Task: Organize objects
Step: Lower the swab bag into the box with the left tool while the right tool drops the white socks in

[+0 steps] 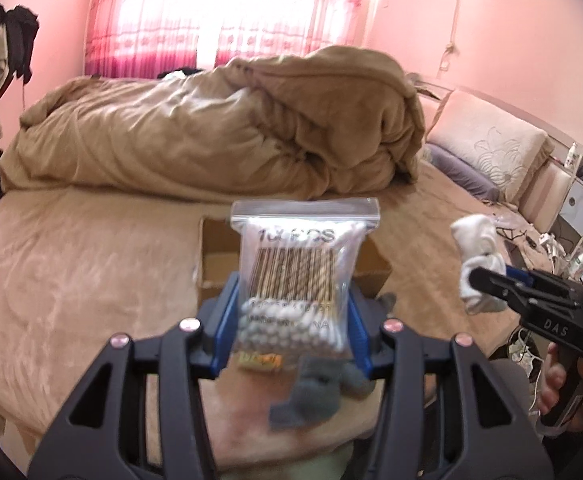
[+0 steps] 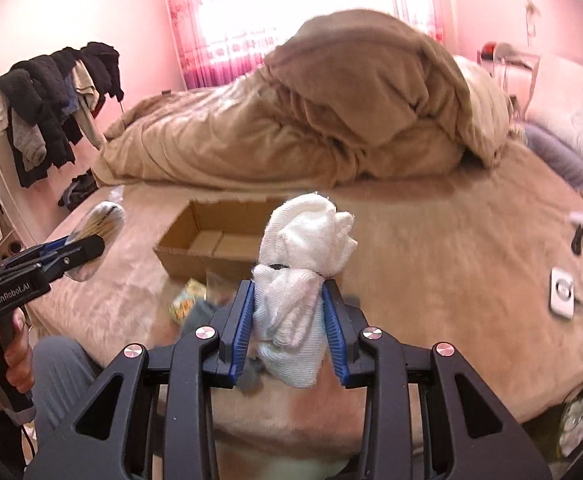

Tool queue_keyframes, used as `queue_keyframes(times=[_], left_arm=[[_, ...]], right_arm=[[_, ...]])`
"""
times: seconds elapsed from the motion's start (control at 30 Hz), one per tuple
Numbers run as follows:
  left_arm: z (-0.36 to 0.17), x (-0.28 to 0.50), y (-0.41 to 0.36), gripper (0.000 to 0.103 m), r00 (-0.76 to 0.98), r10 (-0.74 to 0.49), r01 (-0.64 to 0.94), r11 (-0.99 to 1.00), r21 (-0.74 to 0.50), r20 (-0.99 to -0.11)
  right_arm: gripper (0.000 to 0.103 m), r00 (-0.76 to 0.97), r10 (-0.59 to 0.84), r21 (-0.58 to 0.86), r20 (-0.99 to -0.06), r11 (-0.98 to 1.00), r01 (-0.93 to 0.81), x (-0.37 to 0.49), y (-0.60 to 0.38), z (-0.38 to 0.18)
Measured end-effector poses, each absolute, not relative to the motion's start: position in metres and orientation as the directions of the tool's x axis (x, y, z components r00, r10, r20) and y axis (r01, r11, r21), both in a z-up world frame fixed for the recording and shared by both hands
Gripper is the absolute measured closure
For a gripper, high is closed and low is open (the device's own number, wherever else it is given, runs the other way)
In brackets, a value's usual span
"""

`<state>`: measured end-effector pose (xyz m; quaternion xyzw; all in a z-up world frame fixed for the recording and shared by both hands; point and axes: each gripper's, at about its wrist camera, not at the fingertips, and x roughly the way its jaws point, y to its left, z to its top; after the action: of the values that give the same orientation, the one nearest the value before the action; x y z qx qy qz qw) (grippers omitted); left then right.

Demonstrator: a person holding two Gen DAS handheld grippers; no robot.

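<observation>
left gripper [image 1: 293,312]: clamped on cotton swab bag [image 1: 299,276], held up above bed [image 1: 71,264]
cardboard box [image 2: 215,236]: open, on bed, behind both loads
grey sock [image 1: 315,388]: on bed, near edge, under bag
right gripper [image 2: 289,316]: clamped on white sock bundle [image 2: 303,264], lifted off bed
blanket [image 2: 311,120]: heaped behind box

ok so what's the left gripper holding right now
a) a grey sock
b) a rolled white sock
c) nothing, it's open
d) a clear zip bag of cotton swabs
d: the left gripper has its blue fingers closed on the clear zip bag of cotton swabs, lifted in front of the cardboard box; the rolled white sock is in the right gripper.
</observation>
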<state>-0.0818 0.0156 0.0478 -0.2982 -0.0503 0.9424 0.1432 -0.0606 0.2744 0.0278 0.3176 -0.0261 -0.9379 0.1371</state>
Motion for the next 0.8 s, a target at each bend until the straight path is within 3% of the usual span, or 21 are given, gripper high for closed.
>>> queue_keyframes(times=[0.3, 0.8], left_arm=[[0.06, -0.139, 0.048, 0.055, -0.786, 0.327, -0.283, -0.945, -0.165, -0.525], [-0.037, -0.262, 0.088, 0.055, -0.666, 0.311, -0.265, -0.948, -0.174, -0.678]], right_arm=[[0.068, -0.793, -0.287, 0.085, -0.538, -0.954, 0.288, -0.108, 0.263, 0.054], [0.067, -0.673, -0.296, 0.101, -0.678, -0.944, 0.313, -0.222, 0.253, -0.026]])
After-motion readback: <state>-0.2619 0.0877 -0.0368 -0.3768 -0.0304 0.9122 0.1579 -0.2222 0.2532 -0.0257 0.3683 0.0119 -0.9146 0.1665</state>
